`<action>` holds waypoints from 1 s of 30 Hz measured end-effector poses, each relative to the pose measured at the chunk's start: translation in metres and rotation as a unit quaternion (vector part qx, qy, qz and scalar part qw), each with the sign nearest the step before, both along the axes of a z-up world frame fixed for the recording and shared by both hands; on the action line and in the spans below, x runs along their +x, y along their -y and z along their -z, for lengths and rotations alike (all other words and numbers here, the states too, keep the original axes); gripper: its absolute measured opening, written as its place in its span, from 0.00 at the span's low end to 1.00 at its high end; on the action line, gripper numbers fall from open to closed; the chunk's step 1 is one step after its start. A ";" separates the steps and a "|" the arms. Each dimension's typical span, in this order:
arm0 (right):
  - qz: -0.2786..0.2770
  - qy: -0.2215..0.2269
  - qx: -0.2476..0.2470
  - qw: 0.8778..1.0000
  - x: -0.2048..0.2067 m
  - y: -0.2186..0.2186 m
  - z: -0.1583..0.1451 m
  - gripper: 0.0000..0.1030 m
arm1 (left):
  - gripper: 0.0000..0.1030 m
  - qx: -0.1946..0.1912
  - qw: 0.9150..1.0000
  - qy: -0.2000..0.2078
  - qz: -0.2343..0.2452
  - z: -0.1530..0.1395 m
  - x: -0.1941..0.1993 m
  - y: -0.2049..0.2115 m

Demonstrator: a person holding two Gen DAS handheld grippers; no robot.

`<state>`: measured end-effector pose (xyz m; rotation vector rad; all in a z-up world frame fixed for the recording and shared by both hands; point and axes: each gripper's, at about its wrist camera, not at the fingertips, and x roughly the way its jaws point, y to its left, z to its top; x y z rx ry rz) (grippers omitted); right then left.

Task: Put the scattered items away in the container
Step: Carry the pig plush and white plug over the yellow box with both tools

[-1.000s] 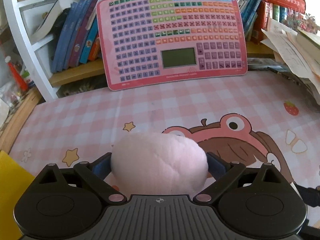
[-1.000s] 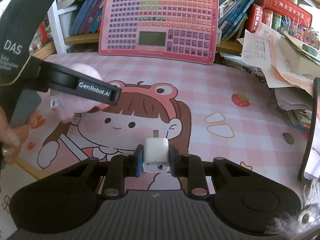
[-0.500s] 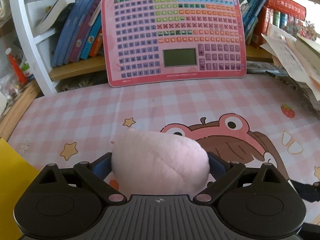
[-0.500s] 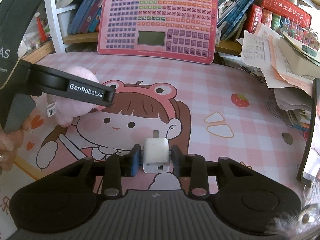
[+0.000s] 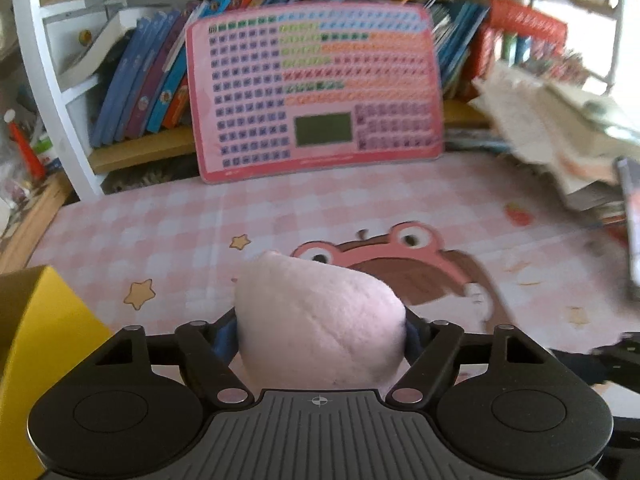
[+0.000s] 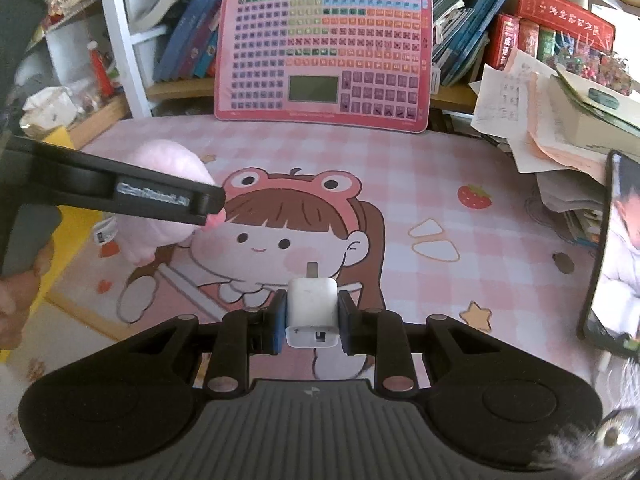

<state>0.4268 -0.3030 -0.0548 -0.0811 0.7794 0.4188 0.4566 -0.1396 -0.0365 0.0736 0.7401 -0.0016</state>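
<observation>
right claw [image 6: 311,322]: clamped tight on the white charger [image 6: 312,312], bottom centre of the right wrist view. Blue pads press its two side faces, the port faces the camera and the metal plug end pokes away up the frame, so its long axis runs straight along the fingers.

left claw [image 5: 320,330]: the jaws are closing on the pink plush [image 5: 320,320], bottom centre of the left wrist view. The plush fills the whole gap and bulges up over both fingers, so I'd call it gripped, just getting squeezed harder.

plush from the other side: in the right wrist view it's at mid left, sticking out past the black finger with the logo, and it looks clear of the mat.

yellow bin [image 5: 36,344]: lower left edge of the left view, right beside the left claw's left finger. In the right view only a yellow strip shows at the far left, behind the left claw.

what the move hinges on: the bin lies left of both claws, and the left one is way nearer. My guess is the plush drops first, then the charger has to cross the mat [image 6: 400,168] leftward.

further back: pink keyboard board [image 6: 323,50] leaning on the bookshelf, top centre, well away from everything.
</observation>
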 end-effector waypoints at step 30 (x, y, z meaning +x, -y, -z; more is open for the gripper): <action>0.030 0.005 -0.024 0.999 -0.168 -0.018 -0.063 0.23 | 0.74 -0.151 0.978 0.023 0.143 -0.070 -0.206 -0.039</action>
